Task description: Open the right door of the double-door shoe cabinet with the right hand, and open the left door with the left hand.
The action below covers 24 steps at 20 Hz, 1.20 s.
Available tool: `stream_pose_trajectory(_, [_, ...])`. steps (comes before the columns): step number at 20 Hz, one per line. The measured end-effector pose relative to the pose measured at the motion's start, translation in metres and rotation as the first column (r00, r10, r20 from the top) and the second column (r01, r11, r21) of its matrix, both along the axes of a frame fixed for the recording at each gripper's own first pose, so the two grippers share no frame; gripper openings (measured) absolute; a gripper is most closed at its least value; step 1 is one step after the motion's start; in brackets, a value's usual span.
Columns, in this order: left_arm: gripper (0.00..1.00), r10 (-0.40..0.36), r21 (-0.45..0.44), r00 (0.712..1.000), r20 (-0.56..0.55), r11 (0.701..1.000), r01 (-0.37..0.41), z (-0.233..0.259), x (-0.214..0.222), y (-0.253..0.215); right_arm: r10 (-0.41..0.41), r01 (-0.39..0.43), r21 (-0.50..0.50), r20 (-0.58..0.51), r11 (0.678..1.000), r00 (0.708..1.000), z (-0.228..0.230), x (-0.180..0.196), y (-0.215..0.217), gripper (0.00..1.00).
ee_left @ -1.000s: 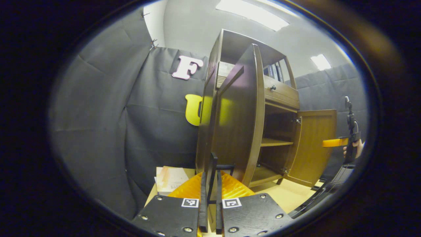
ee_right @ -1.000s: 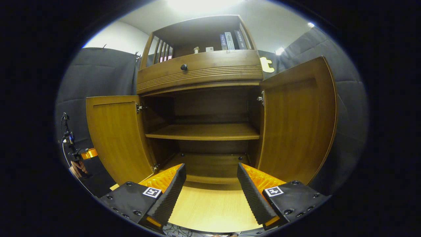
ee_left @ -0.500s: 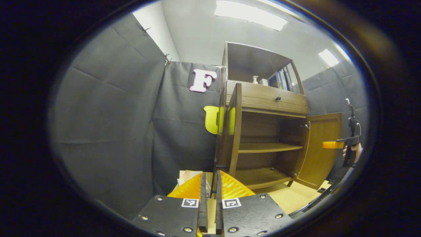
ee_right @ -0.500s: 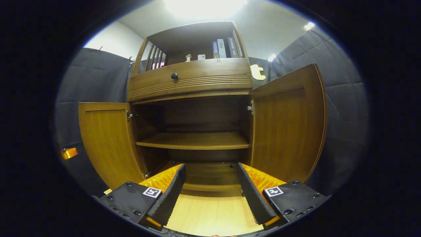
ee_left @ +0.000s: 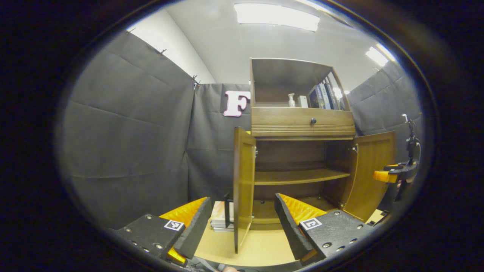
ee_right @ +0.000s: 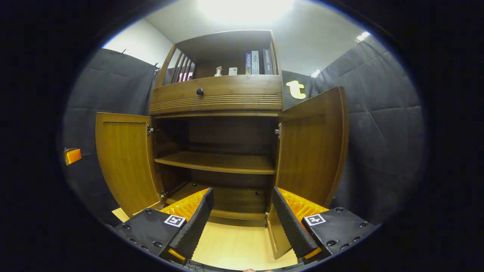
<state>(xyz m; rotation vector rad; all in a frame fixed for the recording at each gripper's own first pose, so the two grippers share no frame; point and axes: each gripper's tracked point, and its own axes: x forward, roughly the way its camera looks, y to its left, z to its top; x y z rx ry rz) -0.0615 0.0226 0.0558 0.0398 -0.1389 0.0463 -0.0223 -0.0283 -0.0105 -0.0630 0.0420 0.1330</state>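
Standing at the centre of both views, the shoe cabinet (ee_right: pixel 219 151) has both of its lower doors swung open. In the right gripper view the left door (ee_right: pixel 126 158) fills the left-centre of the frame, turned out from its hinge, and the right door (ee_right: pixel 312 147) stands open at right of centre, its lower edge reaching down between the claw fingers' far ends. Between them the inner shelf (ee_right: pixel 217 162) crosses the middle of the frame. Above it sits a drawer (ee_right: pixel 215 94) with a dark knob (ee_right: pixel 199 91), and books (ee_right: pixel 257 63) stand in the open top compartment.

At the bottom of this view the right claw (ee_right: pixel 242 217) is spread wide with nothing between its fingers, apart from both doors.

In the left gripper view the cabinet (ee_left: pixel 302 151) sits right of centre. Its left door (ee_left: pixel 244 185) shows almost edge-on at the centre, lying between the fingers of the left claw (ee_left: pixel 242 223), which is also spread wide and grips nothing; I cannot tell whether either finger touches the door. The right door (ee_left: pixel 372 170) stands open at the right, with the right claw (ee_left: pixel 393 175) just beside it near the right edge. The cabinet rests on a pale bench (ee_left: pixel 261 247).
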Motion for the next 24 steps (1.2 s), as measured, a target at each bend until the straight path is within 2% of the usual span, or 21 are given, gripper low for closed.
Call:
stream_pose_trajectory(1, [0.96, -0.009, -0.012, 1.000, 0.002, 1.000, 0.009, 0.001, 0.000, -0.017, -0.007, 0.007, -0.003, 0.000, 1.000, 1.000, -0.001, -0.005, -0.008, 0.98])
stream_pose_trajectory(2, [0.96, -0.016, -0.028, 1.000, 0.007, 0.999, 0.016, 0.003, 0.004, -0.031, -0.013, 0.013, 0.005, -0.003, 1.000, 1.000, -0.002, -0.011, -0.015, 0.98])
stream_pose_trajectory(3, [0.96, -0.025, -0.045, 1.000, 0.013, 0.999, 0.025, 0.006, 0.009, -0.047, -0.020, 0.020, 0.019, -0.007, 1.000, 1.000, -0.004, -0.016, -0.020, 0.94])
stream_pose_trajectory(4, [0.96, -0.031, -0.058, 0.999, 0.016, 0.998, 0.032, 0.008, 0.014, -0.060, -0.023, 0.024, 0.028, -0.010, 0.999, 1.000, -0.006, -0.021, -0.026, 0.98])
stream_pose_trajectory(7, [0.96, -0.037, -0.074, 0.999, -0.006, 0.997, 0.037, 0.000, 0.023, -0.090, -0.052, 0.052, 0.022, -0.017, 0.998, 0.999, -0.013, -0.030, -0.047, 1.00])
stream_pose_trajectory(8, [0.96, -0.046, -0.077, 0.999, -0.014, 0.996, 0.045, -0.003, 0.025, -0.100, -0.053, 0.054, 0.025, -0.021, 0.998, 0.998, -0.015, -0.033, -0.051, 0.94])
stream_pose_trajectory(9, [0.96, -0.055, -0.078, 0.998, -0.026, 0.996, 0.053, -0.005, 0.027, -0.109, -0.052, 0.053, 0.032, -0.024, 0.998, 0.998, -0.017, -0.036, -0.054, 0.98])
stream_pose_trajectory(10, [0.96, -0.064, -0.076, 0.997, -0.039, 0.995, 0.061, -0.008, 0.027, -0.116, -0.053, 0.054, 0.038, -0.027, 0.998, 0.998, -0.017, -0.038, -0.057, 0.94])
stream_pose_trajectory(15, [0.96, -0.067, -0.043, 0.996, -0.051, 0.997, 0.064, -0.008, 0.024, -0.139, -0.028, 0.029, 0.033, -0.026, 0.999, 0.999, -0.018, -0.038, -0.060, 0.94])
stream_pose_trajectory(16, [0.96, -0.068, -0.039, 0.996, -0.052, 0.997, 0.066, -0.008, 0.026, -0.141, -0.016, 0.017, 0.032, -0.029, 0.999, 0.999, -0.017, -0.036, -0.057, 0.98])
stream_pose_trajectory(19, [0.95, -0.068, -0.014, 0.996, -0.049, 0.998, 0.067, -0.008, 0.023, -0.150, 0.019, -0.018, 0.032, -0.035, 0.999, 0.999, -0.014, -0.030, -0.049, 0.98])
stream_pose_trajectory(20, [0.95, -0.067, -0.002, 0.996, -0.053, 0.998, 0.067, -0.009, 0.022, -0.154, 0.029, -0.027, 0.036, -0.034, 0.999, 0.999, -0.012, -0.027, -0.046, 0.94])
stream_pose_trajectory(24, [0.96, -0.059, 0.041, 0.996, -0.072, 0.997, 0.062, -0.020, 0.013, -0.157, 0.072, -0.070, 0.052, -0.042, 0.996, 0.997, -0.009, -0.021, -0.027, 0.94])
